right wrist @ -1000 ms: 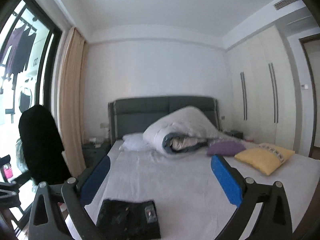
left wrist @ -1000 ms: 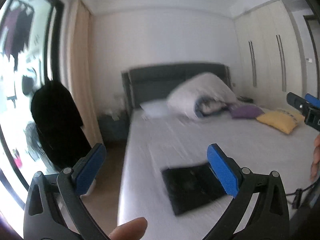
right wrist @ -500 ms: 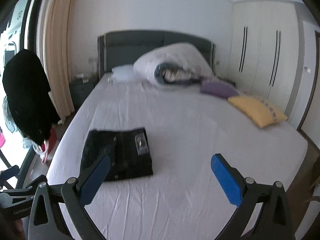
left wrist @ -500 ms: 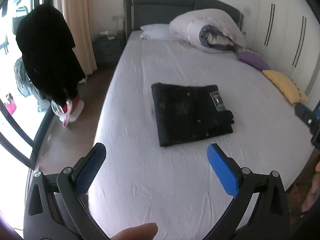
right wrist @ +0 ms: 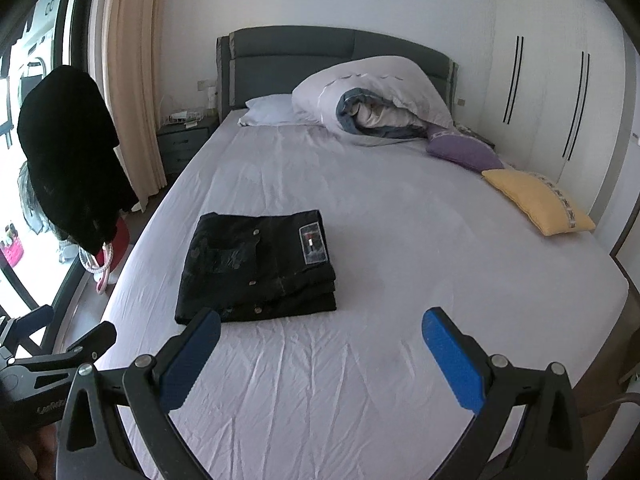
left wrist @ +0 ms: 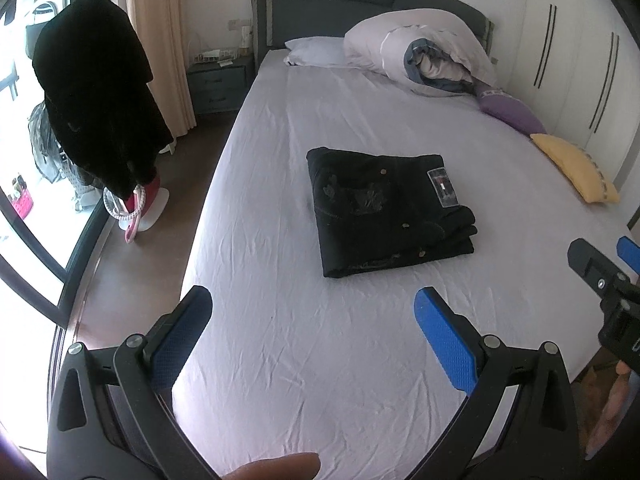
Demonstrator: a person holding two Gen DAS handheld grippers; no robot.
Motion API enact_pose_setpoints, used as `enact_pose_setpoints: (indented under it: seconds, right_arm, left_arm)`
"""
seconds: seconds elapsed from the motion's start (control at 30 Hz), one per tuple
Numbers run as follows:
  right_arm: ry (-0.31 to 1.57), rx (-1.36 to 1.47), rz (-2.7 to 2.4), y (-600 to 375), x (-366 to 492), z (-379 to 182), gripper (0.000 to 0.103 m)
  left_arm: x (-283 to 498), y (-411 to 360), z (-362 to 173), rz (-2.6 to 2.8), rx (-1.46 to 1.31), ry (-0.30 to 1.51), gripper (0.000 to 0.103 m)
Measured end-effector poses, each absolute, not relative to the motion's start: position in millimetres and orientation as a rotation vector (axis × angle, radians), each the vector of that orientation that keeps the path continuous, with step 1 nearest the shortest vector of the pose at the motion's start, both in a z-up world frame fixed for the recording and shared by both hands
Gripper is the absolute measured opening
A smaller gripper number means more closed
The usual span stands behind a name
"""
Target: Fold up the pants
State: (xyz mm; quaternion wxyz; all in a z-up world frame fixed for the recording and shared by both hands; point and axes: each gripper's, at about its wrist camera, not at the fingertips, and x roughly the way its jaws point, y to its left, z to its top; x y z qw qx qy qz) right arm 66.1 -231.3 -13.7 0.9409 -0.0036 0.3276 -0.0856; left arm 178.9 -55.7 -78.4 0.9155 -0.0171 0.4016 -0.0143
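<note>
Black folded pants point(right wrist: 256, 268) near bed point(right wrist: 400, 208) left edge, both claws spread

A bed point(right wrist: 360, 208) with a grey headboard point(right wrist: 320, 60) is set against a white wall; a nightstand point(right wrist: 184, 144) and curtain point(right wrist: 132, 80) are seen beside it (window side); daylight is admitted through the window point(left wrist: 24, 208); wardrobes point(right wrist: 560, 92) are ranged opposite.

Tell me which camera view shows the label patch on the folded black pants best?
The right wrist view: the label patch on the folded black pants lies nearer and larger there, unobstructed. The left wrist view shows the same patch smaller and more slanted, also unobstructed.
</note>
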Motion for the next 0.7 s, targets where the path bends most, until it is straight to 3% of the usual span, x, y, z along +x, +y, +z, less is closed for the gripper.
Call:
enact_pose_setpoints:
  seconds: [0.7]
  right_arm:
    - [0.724,-0.012,-0.153,-219,68,-30,0.103]
  left_arm:
    - [181,-57,-89,-0.021,-0.033,0.843,0.103]
